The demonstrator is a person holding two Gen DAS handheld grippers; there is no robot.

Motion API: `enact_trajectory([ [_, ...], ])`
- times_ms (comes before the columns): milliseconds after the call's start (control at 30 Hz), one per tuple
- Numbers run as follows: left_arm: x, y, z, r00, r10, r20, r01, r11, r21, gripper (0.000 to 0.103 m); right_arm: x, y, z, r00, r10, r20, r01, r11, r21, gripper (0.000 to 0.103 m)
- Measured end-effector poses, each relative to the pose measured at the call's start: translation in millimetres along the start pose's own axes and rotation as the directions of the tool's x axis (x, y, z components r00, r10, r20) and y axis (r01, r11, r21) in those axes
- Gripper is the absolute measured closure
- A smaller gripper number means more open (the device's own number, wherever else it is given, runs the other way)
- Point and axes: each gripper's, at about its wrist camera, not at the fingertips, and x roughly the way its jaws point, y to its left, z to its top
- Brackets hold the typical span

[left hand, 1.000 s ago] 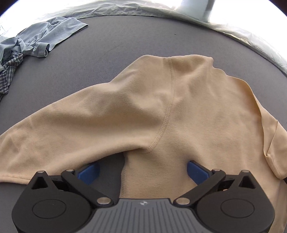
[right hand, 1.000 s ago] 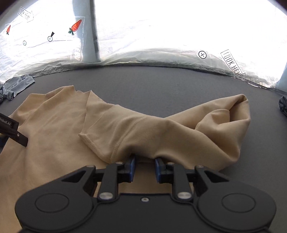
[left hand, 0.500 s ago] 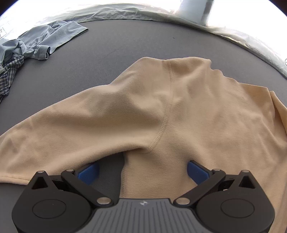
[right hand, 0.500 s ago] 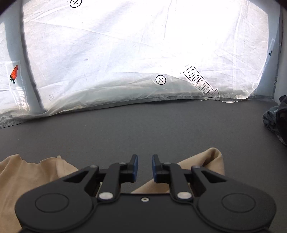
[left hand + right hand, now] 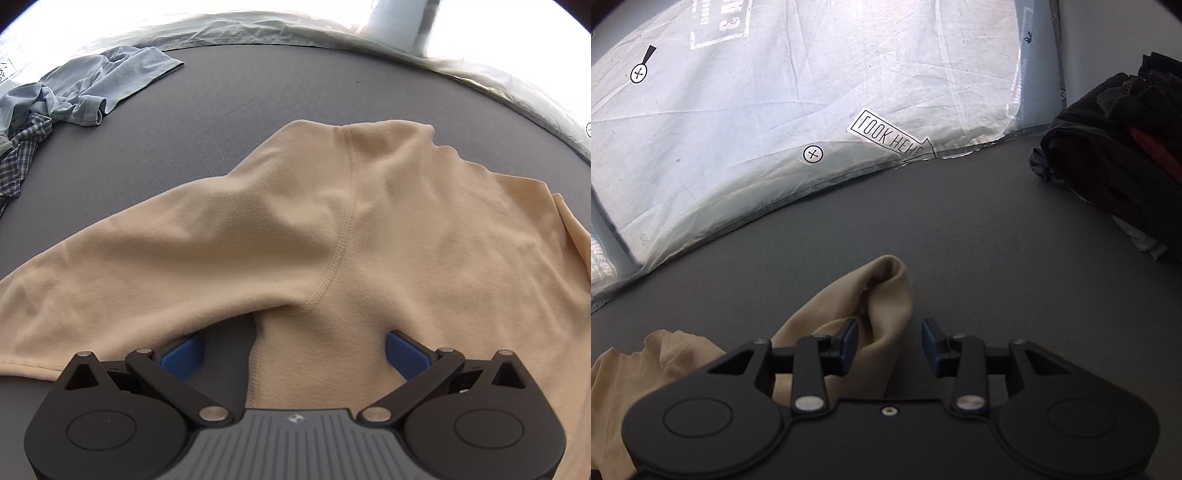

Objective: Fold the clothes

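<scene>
Fleecy tan sweatshirt (image 5: 369, 229) on grey felt table (image 5: 221, 110); left gripper (image 5: 295, 350) and right gripper (image 5: 888, 345) jaws spread.

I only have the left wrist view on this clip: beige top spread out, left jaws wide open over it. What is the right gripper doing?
Observer: The right gripper is open, and a bunched fold of the beige top sits between its fingers, unclamped.
Operator: Is that fold on the table?
Observer: It stands up from the grey table in a loose peak; I cannot tell whether anything supports it.
Operator: Anything else on that side?
Observer: A pile of dark clothes lies at the far right, apart from the top.
</scene>
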Motion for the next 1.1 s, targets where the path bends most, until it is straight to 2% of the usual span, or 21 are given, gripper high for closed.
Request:
enact_trajectory([
  [67,-0.1,0.6,0.0,1.0,0.0,-0.001,0.0,1.0,0.001,0.0,1.7,-0.4,-2.8,1.0,-0.009,-0.005,0.009,1.0,0.009,0.06],
  [167,-0.5,-0.4,-0.9,1.0,0.0,0.002,0.0,1.0,0.001,0.0,9.4,-3.5,-3.2,0.998,0.042,-0.04,-0.041,0.998,0.043,0.061],
  [233,-1.0,-0.7,-2.4,1.0,0.001,0.008,-0.001,1.0,-0.001,0.0,13.3,-4.7,-1.7,0.993,0.087,-0.078,-0.081,0.994,0.077,0.07],
  [267,-1.3,-1.0,-3.6,1.0,0.002,0.015,-0.002,1.0,-0.002,0.0,13.3,-3.8,-0.5,0.991,0.104,-0.086,-0.097,0.992,0.081,0.08],
  [333,-1.8,-1.6,-5.6,1.0,0.003,0.023,-0.003,1.0,-0.002,0.0,6.1,-1.2,3.7,0.991,0.116,-0.065,-0.112,0.992,0.061,0.087],
  [367,-1.9,-1.8,-5.7,1.0,0.003,0.023,-0.003,1.0,-0.002,0.0,1.1,0.5,6.9,0.991,0.122,-0.053,-0.12,0.992,0.043,0.094],
  [500,-2.1,-2.2,-4.7,1.0,0.002,0.014,-0.002,1.0,-0.002,0.0,-30.2,3.7,25.7,0.992,0.121,0.037,-0.121,0.993,0.009,0.097],
  [533,-2.2,-2.2,-4.6,1.0,0.002,0.013,-0.002,1.0,-0.002,0.0,-39.0,5.2,30.5,0.991,0.119,0.059,-0.119,0.993,-0.003,0.097],
  [633,-2.7,-1.7,-5.9,1.0,0.001,0.019,-0.001,1.0,0.0,0.0,-79.6,25.0,44.4,0.98,0.079,0.184,-0.048,0.985,-0.168,0.097],
  [733,-2.9,-2.3,-7.1,1.0,0.002,0.024,-0.002,1.0,-0.001,0.0,-103.6,50.5,39.2,0.962,0.052,0.269,0.041,0.943,-0.331,0.097],
  [767,-2.9,-2.6,-6.9,1.0,0.002,0.023,-0.002,1.0,-0.001,0.0,-101.2,55.1,35.2,0.966,0.046,0.256,0.052,0.93,-0.363,0.095],
  [800,-2.9,-2.8,-6.8,1.0,0.002,0.023,-0.002,1.0,-0.001,0.0,-93.5,59.2,28.8,0.979,0.041,0.202,0.043,0.917,-0.396,0.093],
  [867,-2.9,-2.8,-6.5,1.0,0.002,0.021,-0.002,1.0,0.0,0.0,-77.5,52.4,18.8,0.996,0.044,0.077,-0.014,0.933,-0.36,0.09],
  [933,-2.9,-2.4,-6.9,1.0,0.0,0.021,0.0,1.0,0.003,0.0,-68.9,38.1,9.1,0.998,0.058,0.018,-0.051,0.959,-0.279,0.088],
  [1000,-3.0,-2.5,-7.9,1.0,0.001,0.026,-0.002,1.0,0.001,0.0,-68.9,26.6,4.8,0.998,0.057,0.011,-0.053,0.972,-0.227,0.072],
  [1100,-3.0,-3.0,-8.7,1.0,0.003,0.03,-0.003,1.0,0.0,0.0,-65.8,10.6,0.3,1.0,0.023,0.012,-0.02,0.984,-0.18,0.066],
])
